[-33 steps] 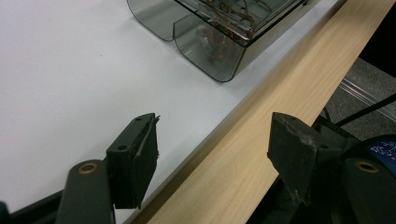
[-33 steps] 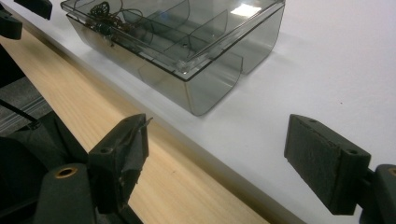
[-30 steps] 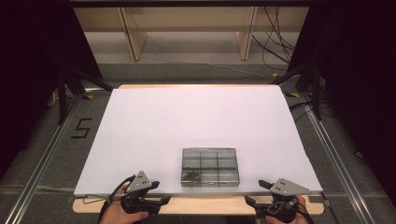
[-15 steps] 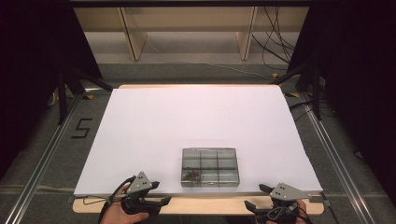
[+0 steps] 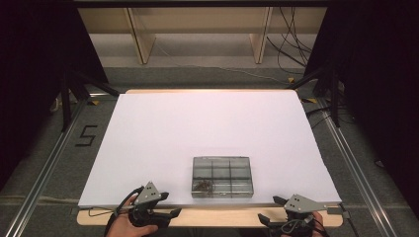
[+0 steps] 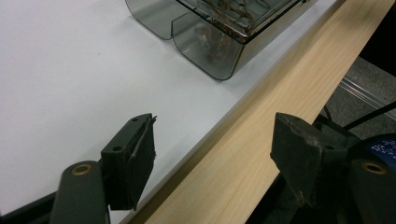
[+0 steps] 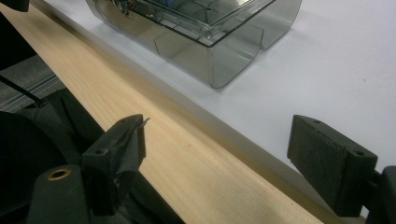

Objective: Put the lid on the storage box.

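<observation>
- The left gripper (image 5: 165, 213) is held at the desk's (image 5: 207, 123) near edge, jaws spread and empty.
- The right gripper (image 5: 271, 211) is held likewise, jaws spread.
- Between and just beyond them, a smoky clear compartment box (image 5: 222, 177) is seen on the white sheet, brownish bits (image 5: 203, 185) in one near compartment.

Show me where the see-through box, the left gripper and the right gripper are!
Box (image 5: 222, 168): high view, on its lid's middle.
Left gripper (image 6: 212, 154): left gripper view, midway between its open jaws.
Right gripper (image 7: 217, 156): right gripper view, midway between its open jaws.
</observation>
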Action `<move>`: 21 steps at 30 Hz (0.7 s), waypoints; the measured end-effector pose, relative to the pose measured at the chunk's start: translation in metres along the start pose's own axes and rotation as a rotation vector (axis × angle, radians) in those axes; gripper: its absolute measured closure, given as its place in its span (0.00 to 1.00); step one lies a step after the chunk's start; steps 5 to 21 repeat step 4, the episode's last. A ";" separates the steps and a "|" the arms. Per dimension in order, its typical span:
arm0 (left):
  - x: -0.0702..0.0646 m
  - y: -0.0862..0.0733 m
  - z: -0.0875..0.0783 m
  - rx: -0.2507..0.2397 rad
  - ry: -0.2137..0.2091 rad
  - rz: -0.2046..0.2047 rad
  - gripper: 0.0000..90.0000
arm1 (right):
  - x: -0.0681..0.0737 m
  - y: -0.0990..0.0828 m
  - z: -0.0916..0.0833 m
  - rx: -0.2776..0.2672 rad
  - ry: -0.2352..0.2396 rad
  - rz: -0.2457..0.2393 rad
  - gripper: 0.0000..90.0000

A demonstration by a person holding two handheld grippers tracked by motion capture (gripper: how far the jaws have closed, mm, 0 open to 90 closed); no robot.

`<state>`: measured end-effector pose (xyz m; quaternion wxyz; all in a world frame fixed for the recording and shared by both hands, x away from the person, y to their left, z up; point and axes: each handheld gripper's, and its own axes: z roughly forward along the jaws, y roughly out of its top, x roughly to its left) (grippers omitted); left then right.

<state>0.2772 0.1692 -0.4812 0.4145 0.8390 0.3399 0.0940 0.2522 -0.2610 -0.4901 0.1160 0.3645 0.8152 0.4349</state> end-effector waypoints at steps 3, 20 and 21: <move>0.000 0.000 0.000 -0.003 0.000 -0.002 0.33 | 0.004 -0.001 0.000 0.004 -0.029 0.026 0.23; -0.001 0.000 0.001 -0.011 -0.001 -0.012 0.33 | 0.004 -0.001 0.000 0.004 -0.028 0.024 0.23; -0.001 0.000 0.001 -0.011 -0.001 -0.012 0.33 | 0.004 -0.001 0.000 0.004 -0.028 0.024 0.23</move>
